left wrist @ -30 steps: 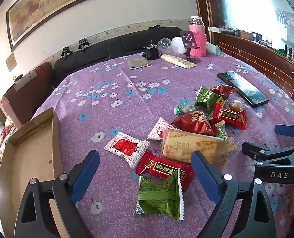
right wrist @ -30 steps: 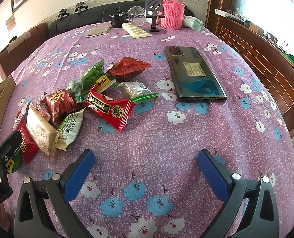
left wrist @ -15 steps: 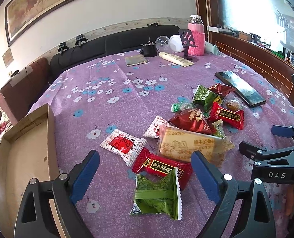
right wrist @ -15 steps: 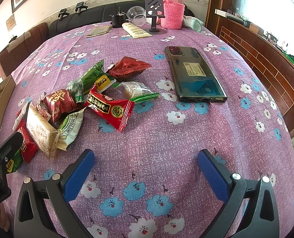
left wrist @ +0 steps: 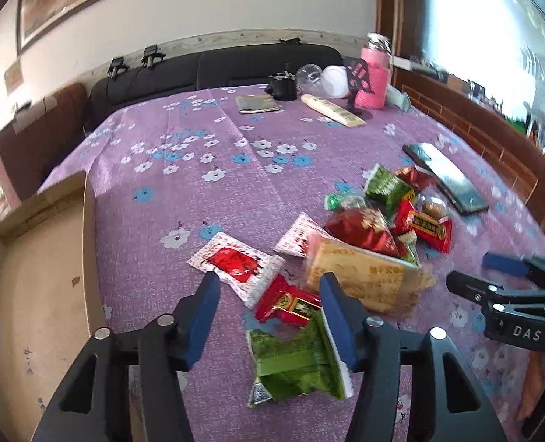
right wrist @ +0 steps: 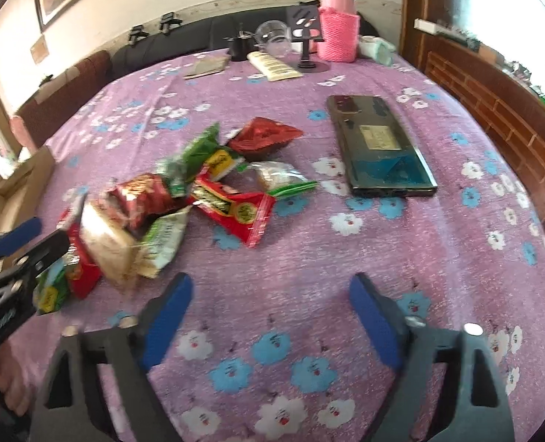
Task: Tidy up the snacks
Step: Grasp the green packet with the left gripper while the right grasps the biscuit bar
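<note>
A heap of wrapped snacks lies on the purple flowered tablecloth point(left wrist: 184, 199). My left gripper point(left wrist: 269, 280) hovers over the near end of the heap with its jaws closing. A red packet point(left wrist: 287, 300) and a green packet point(left wrist: 294, 357) lie between and below its fingers, and the pads do not press on either. A white-and-red sachet point(left wrist: 235, 263) and a beige cracker pack point(left wrist: 361, 276) lie just beyond. My right gripper point(right wrist: 270, 281) is right of the heap, its jaws closing over bare cloth. A red packet point(right wrist: 235, 208) is the nearest snack to it.
An open cardboard box point(left wrist: 40, 294) stands at the table's left edge. A dark phone point(right wrist: 379, 147) lies right of the snacks. At the far end are a pink flask point(right wrist: 337, 29), a phone stand point(right wrist: 307, 44), a black cup point(right wrist: 239, 46) and a cream tube point(right wrist: 274, 68). A sofa runs behind.
Both grippers' jaws have narrowed from wide open. The left wrist view has rolled a little, and both hands have stayed about where they were.
</note>
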`<state>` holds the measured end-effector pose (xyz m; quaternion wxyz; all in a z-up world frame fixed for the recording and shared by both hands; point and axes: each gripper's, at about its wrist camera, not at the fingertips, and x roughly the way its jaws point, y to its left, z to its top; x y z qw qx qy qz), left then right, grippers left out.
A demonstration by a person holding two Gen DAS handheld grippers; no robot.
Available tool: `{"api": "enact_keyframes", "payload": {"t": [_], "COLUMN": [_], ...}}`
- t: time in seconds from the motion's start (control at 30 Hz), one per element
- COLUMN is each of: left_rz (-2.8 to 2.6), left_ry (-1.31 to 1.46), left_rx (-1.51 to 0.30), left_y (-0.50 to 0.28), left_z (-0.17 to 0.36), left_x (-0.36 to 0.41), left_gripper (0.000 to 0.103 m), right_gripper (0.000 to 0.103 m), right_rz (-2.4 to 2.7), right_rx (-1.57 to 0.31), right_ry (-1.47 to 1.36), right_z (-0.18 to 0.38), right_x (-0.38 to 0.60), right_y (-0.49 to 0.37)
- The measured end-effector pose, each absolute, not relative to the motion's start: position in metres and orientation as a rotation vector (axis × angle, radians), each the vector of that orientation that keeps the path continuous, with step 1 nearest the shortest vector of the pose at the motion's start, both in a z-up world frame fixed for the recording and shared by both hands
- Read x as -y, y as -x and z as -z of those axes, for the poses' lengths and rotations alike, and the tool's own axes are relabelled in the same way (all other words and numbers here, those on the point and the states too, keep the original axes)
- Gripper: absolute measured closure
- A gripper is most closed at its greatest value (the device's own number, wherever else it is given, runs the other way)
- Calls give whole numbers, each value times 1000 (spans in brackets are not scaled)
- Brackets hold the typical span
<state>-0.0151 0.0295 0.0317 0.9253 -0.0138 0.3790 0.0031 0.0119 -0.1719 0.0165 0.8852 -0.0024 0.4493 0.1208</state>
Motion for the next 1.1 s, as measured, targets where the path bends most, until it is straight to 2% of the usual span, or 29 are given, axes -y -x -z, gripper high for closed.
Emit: {"api": "enact_keyframes", "payload": {"t": [0.13,0.2,0.3,0.47,0.53,0.73,0.77,0.8,0.87,0.9,0.93,1.1], "left_rz": [-14,-22,-33,-83,-102,-112,-108,-101,-86,-82,-73,18], "left_ry": [138,179,254,307,319,357,352,349,344,343,343,337], "left_rx": [-759,-751,-757,-749,-739,-745,-744,-742,-739,-737,-735,-732], "left_y": [15,14,11,9,11,8,8,9,10,10,10,14], "left_z": [-38,-40,-39,-40,-41,-38,-39,-39,-40,-40,-40,-44], "left_x": [-53,-64,-80,-97,-102,-113,-112,-110,-109,-108,-107,-99], "left_gripper": [48,48,48,48,48,48,48,48,48,48,48,48], "right_gripper": [40,48,48,49,54,55,57,69,78,91,95,95], "right_rz": [-339,-382,-492,-590,-592,-646,-660,-687,-731,-731,-732,-763], "right_rx": [-864,-816,-811,-848,-884,-933,-918,-910,-909,-899,-900,-881], "right_ry": [81,115,162,277,342,433,431,413,357,341,324,235], "right_z": [-38,-51,-57,-47,-38,-15,-15,-14,-12,-12,-12,-19], "right_x": [155,142,119,75,65,44,43,42,46,49,55,64], "right_y": [-3,0,0,-10,-13,-24,-21,-21,-22,-23,-25,-27]}}
